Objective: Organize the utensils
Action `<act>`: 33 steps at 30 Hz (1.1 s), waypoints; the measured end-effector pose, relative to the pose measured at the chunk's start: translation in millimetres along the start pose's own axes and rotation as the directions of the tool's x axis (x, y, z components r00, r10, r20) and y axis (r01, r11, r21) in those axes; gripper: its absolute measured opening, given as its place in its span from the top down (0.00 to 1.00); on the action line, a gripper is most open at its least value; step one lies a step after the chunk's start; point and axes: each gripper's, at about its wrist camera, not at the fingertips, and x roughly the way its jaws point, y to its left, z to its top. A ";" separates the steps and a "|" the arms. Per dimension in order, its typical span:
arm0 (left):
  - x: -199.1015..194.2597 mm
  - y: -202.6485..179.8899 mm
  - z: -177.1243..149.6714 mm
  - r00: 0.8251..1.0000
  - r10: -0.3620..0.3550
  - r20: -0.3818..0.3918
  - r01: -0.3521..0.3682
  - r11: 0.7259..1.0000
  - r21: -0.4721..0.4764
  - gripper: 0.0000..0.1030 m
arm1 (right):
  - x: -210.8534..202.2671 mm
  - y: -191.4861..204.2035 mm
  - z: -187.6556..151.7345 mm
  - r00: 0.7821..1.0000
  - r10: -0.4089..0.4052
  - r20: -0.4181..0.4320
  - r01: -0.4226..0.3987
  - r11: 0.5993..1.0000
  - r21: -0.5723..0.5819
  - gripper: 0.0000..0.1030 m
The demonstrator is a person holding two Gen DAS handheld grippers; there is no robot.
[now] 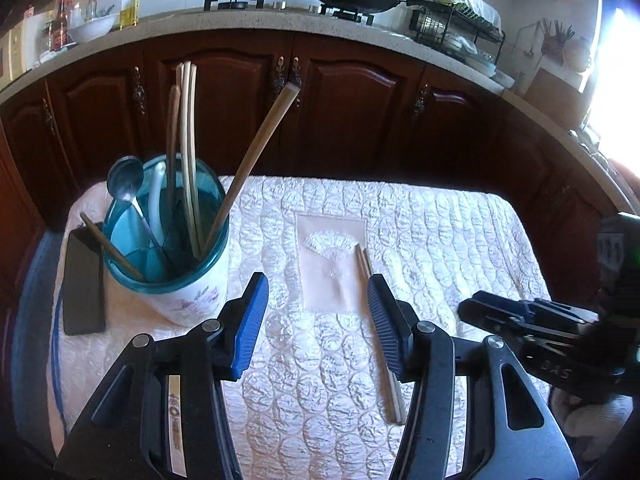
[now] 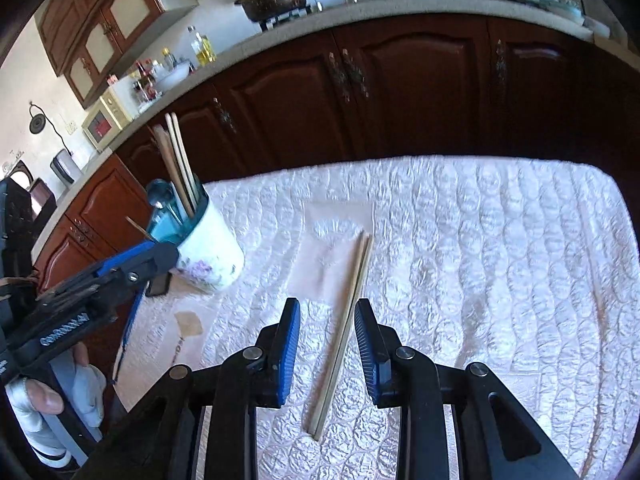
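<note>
A pair of wooden chopsticks (image 2: 344, 332) lies flat on the counter (image 2: 500, 264), which is covered with a white quilted cloth. The sticks lie side by side and touching, their long axis running from the near edge away toward the cabinets, tilted slightly to the right at the far end, which rests on a plain fabric patch (image 2: 332, 248).

The right claw (image 2: 327, 350) hangs over the near half of the pair, its blue pads spread to either side and not touching the wood. The left claw (image 1: 318, 322) is spread wide with nothing between its pads; in its view the chopsticks (image 1: 380, 328) pass behind its right pad.

To the left stands the utensil holder (image 1: 172, 248), a flowered white cup with a teal rim, holding upright chopsticks, one leaning stick and a metal ladle (image 1: 128, 188).

Only the left view shows the dark phone (image 1: 84, 284) lying beside the holder and the dish rack (image 1: 456, 28). Only the right view shows the microwave (image 2: 106, 120) and a gloved hand (image 2: 56, 404). The lettering on the claw bodies is too blurred to read.
</note>
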 end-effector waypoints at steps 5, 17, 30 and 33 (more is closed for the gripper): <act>11.2 7.9 -5.0 0.999 0.008 -0.033 -0.008 1.000 -0.016 0.50 | 45.5 -9.2 -0.5 0.997 0.005 -0.074 -0.002 1.000 0.031 0.82; 40.1 28.4 -12.0 0.995 0.019 -0.099 -0.024 0.998 -0.053 0.50 | 125.1 -26.8 3.2 0.978 -0.030 -0.205 0.051 0.994 0.096 0.90; 53.9 14.1 -14.3 0.992 -0.007 -0.128 0.003 1.000 -0.028 0.50 | 120.7 -41.1 20.2 0.982 -0.067 -0.177 0.091 0.988 0.126 1.00; 56.1 12.2 -13.2 0.992 -0.012 -0.128 0.008 1.000 -0.030 0.50 | 106.3 -57.6 14.1 0.981 -0.087 -0.175 0.114 0.982 0.153 1.00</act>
